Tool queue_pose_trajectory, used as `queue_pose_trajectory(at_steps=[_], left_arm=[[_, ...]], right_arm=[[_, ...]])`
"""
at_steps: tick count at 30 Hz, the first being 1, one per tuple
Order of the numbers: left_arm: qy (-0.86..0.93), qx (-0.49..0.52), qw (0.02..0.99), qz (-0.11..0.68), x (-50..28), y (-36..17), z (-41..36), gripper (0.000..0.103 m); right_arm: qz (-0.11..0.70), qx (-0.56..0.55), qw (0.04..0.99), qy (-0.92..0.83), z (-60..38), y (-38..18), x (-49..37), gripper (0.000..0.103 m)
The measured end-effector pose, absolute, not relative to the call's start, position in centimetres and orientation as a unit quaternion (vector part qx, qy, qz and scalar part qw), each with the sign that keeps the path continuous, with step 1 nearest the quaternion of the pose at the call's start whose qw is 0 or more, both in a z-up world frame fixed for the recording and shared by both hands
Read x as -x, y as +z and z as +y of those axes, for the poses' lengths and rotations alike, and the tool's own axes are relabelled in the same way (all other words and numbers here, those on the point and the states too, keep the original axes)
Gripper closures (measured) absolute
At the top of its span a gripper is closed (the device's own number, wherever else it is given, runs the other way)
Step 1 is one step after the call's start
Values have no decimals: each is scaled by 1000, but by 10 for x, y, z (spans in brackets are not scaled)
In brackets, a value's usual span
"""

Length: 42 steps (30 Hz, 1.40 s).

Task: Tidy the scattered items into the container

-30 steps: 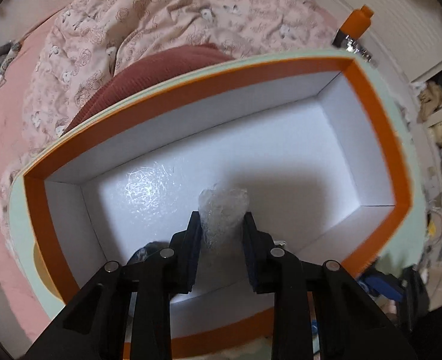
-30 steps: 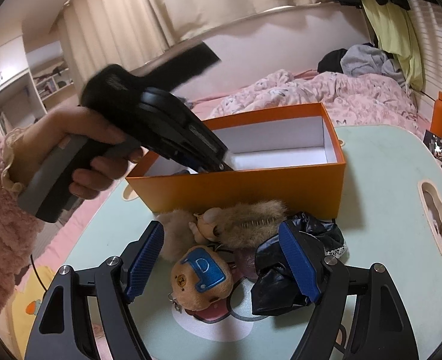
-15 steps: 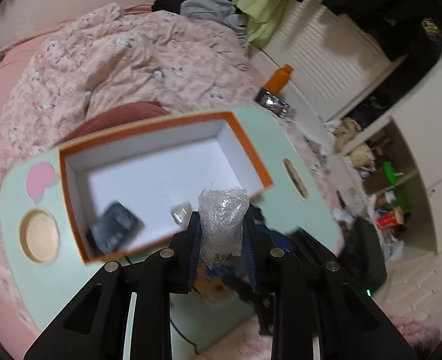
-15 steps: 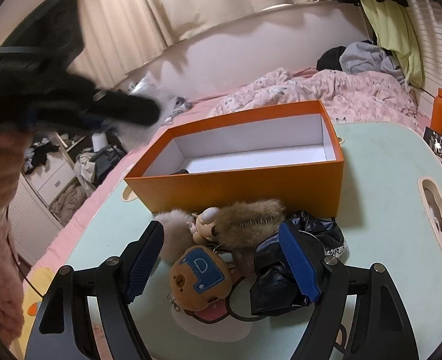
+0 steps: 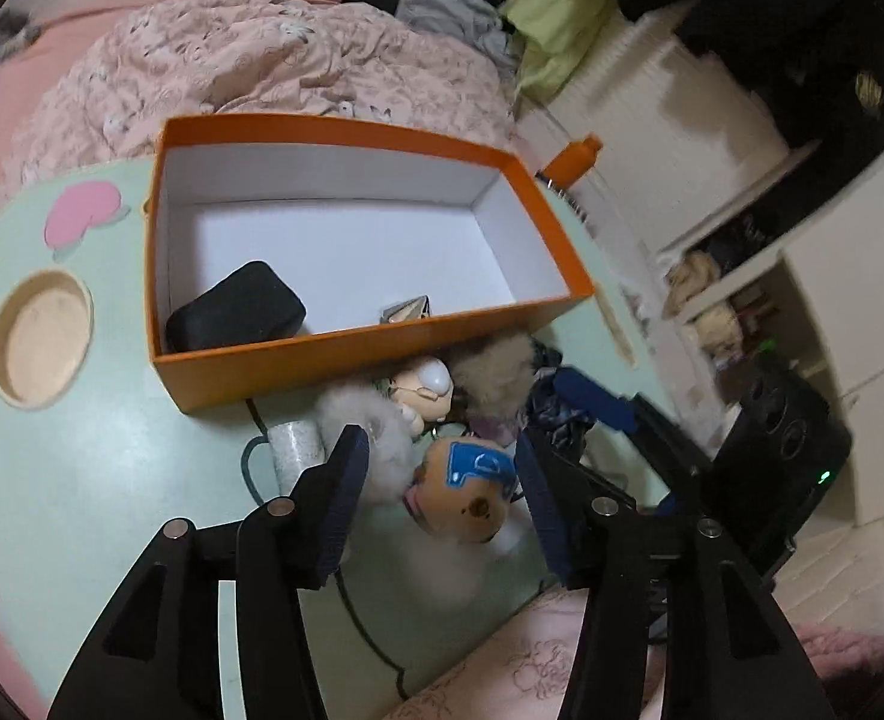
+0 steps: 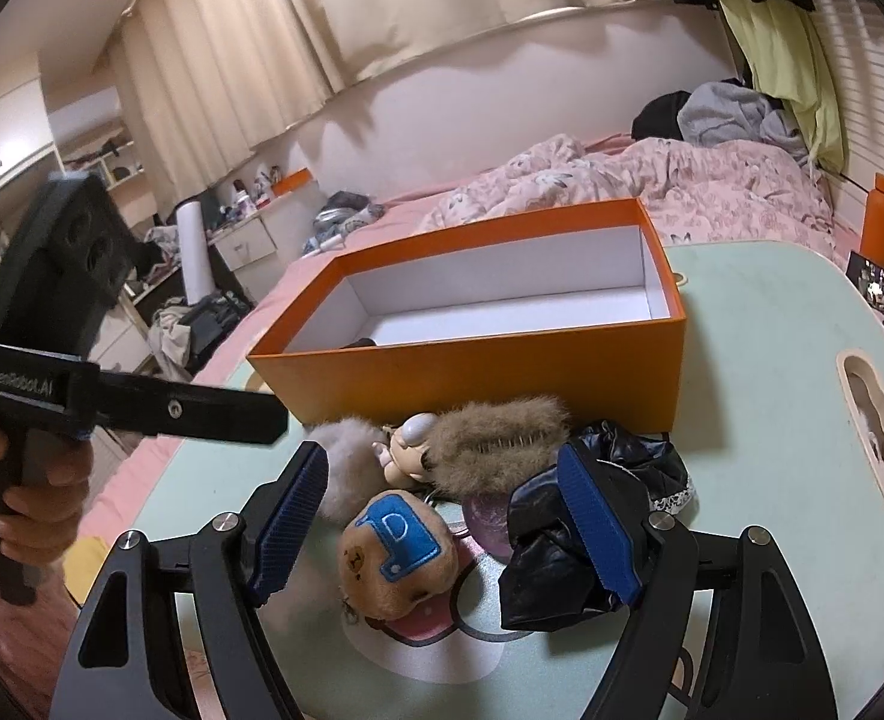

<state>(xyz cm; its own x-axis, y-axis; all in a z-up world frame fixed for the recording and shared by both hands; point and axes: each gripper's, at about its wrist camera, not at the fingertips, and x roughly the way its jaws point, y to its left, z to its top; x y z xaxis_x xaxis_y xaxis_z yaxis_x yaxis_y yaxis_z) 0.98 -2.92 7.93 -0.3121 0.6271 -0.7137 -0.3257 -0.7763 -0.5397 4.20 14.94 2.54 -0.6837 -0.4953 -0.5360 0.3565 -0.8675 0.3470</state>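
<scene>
An orange box point(image 5: 345, 354) with a white inside stands on the pale green table point(image 5: 111, 468); it holds a black case point(image 5: 234, 315) and a small silver item point(image 5: 405, 311). In front of it lie a brown bear plush with a blue D patch point(image 5: 466, 495), fluffy grey and brown pieces point(image 6: 496, 444), a small doll head point(image 6: 414, 435) and black crumpled fabric point(image 6: 568, 534). My left gripper point(image 5: 442, 498) is open and empty above the plush. My right gripper point(image 6: 442, 528) is open, its fingers either side of the plush point(image 6: 399, 558). The box also shows in the right wrist view point(image 6: 478, 360).
A small white roll point(image 5: 294, 450) and a dark cord point(image 5: 351, 612) lie on the table. The table has a round recess point(image 5: 42, 345) and a slot point(image 6: 877, 426). A bed with a pink quilt point(image 6: 652, 174) lies behind; an orange bottle point(image 6: 880, 216) stands at the right.
My left gripper lifted out of the box, swung back over the toy pile and opened; the clear crumpled plastic it held is gone from its jaws. The right gripper stayed still and open.
</scene>
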Motion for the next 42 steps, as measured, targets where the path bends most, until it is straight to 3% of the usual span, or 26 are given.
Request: queue_pose_trajectory(at_steps=[4, 11, 15, 21, 24, 29, 33, 36, 38, 40, 42], left_arm=[[844, 431, 258, -188, -30, 73, -53, 44], [905, 329, 183, -198, -78, 46, -77, 44], [872, 385, 242, -178, -85, 50, -89, 44], [841, 467, 267, -58, -124, 50, -69, 45], [826, 494, 273, 4, -134, 34, -43, 53], [845, 471, 251, -23, -110, 20, -35, 59], [878, 423, 212, -79, -91, 19, -46, 59], [898, 374, 204, -109, -97, 19, -59, 55], [907, 351, 195, -126, -101, 15, -68, 41], [907, 346, 186, -150, -99, 9, -76, 40], [898, 356, 191, -173, -92, 1, -78, 40]], right_arm=[[-108, -322, 234, -911, 149, 24, -42, 24], [-109, -322, 233, -911, 149, 24, -42, 24], [-108, -321, 229, -913, 151, 25, -41, 24], [-107, -324, 229, -912, 152, 23, -41, 24], [-104, -323, 227, -913, 152, 23, -42, 24], [-98, -325, 231, -912, 150, 26, -40, 24], [-61, -321, 231, -916, 136, 63, -25, 24], [-56, -395, 264, -878, 114, 93, 16, 24], [-115, -494, 299, -808, 100, 91, 60, 24], [-179, -597, 304, -721, 85, 69, 100, 24], [-189, -662, 288, -666, 69, 46, 124, 24]])
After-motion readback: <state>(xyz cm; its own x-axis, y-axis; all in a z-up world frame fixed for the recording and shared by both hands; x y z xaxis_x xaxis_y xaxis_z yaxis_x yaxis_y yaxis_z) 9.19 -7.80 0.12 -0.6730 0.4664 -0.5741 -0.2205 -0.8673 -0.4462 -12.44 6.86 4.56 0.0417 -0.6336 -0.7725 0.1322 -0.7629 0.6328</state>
